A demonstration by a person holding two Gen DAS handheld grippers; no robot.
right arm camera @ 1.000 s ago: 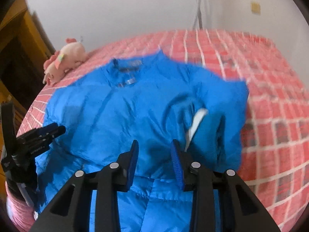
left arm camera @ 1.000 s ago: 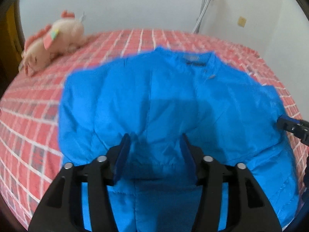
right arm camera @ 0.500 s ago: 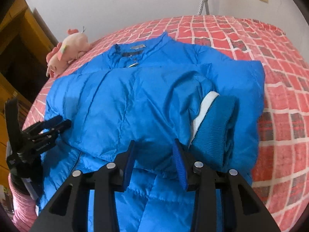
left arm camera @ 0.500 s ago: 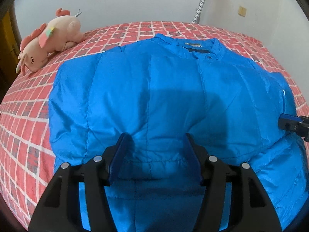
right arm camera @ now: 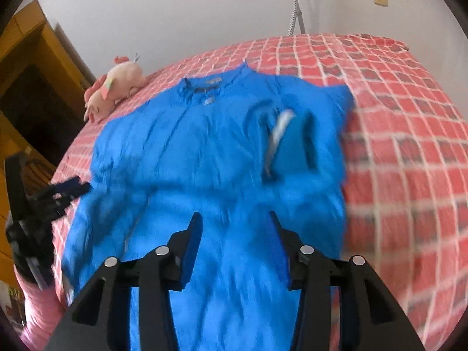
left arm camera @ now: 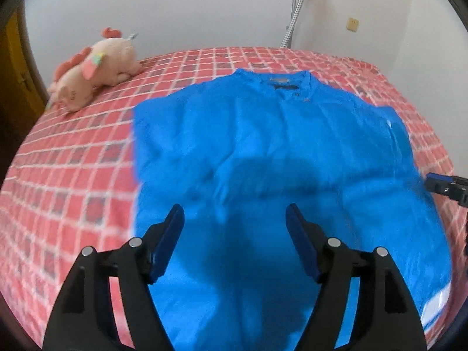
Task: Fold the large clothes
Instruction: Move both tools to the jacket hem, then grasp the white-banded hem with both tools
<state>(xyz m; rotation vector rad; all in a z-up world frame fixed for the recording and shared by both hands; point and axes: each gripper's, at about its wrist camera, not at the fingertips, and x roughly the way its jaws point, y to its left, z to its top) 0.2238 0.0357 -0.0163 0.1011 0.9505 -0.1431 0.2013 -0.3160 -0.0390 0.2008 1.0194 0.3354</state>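
Note:
A large blue padded jacket point(left arm camera: 263, 152) point(right arm camera: 204, 152) lies flat on the bed, collar toward the wall, both sleeves folded in over its body. The folded right sleeve with its knit cuff point(right arm camera: 295, 143) rests on the chest. My left gripper point(left arm camera: 235, 215) hovers above the jacket's lower part, its jaws opening with no fabric pinched between them. My right gripper point(right arm camera: 235, 222) also hangs over the lower part, jaws opening, holding nothing. Each gripper shows at the edge of the other's view: the right gripper point(left arm camera: 447, 185), the left gripper point(right arm camera: 58, 193).
The bed carries a red checked cover point(left arm camera: 73, 175) point(right arm camera: 409, 146). A pink plush toy point(left arm camera: 93, 70) point(right arm camera: 114, 87) lies at the far left by the white wall. A wooden wardrobe point(right arm camera: 32, 67) stands left of the bed. A hose point(left arm camera: 295, 14) hangs on the wall.
Both grippers pulled back from the jacket, which now looks smaller and farther. Their jaws widened, the left more than the right. The jacket stays lying folded on the bed.

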